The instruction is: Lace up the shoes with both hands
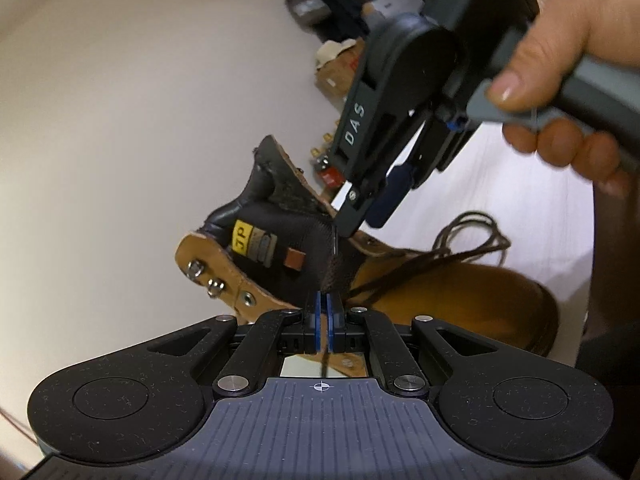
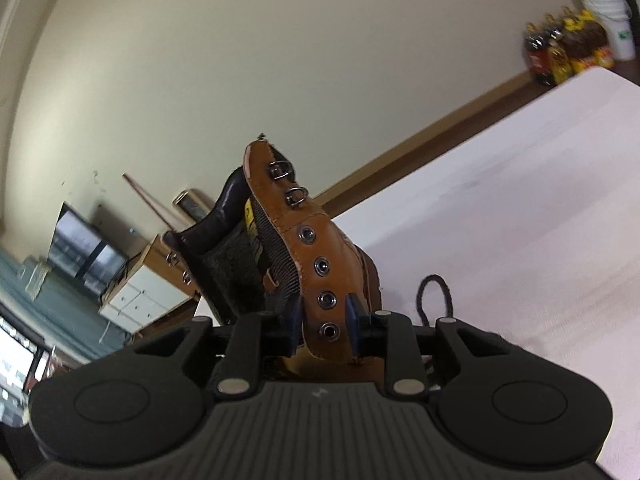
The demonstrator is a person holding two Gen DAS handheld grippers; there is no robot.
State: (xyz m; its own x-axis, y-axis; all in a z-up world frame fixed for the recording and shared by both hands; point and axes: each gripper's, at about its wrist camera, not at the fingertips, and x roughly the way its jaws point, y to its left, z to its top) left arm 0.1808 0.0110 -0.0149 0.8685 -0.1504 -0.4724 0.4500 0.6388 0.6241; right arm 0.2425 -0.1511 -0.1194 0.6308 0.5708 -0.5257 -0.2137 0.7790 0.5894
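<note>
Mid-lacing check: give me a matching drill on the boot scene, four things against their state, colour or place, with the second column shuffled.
Things:
1. left tool
2. right tool
3. lace loop
4. tongue label

States:
A. yellow
B. open, one pad on either side of the eyelet flap
C. shut on the dark lace end
D. lying slack on the white table

Pairs: 1-C, 2-B, 3-D, 4-A
</note>
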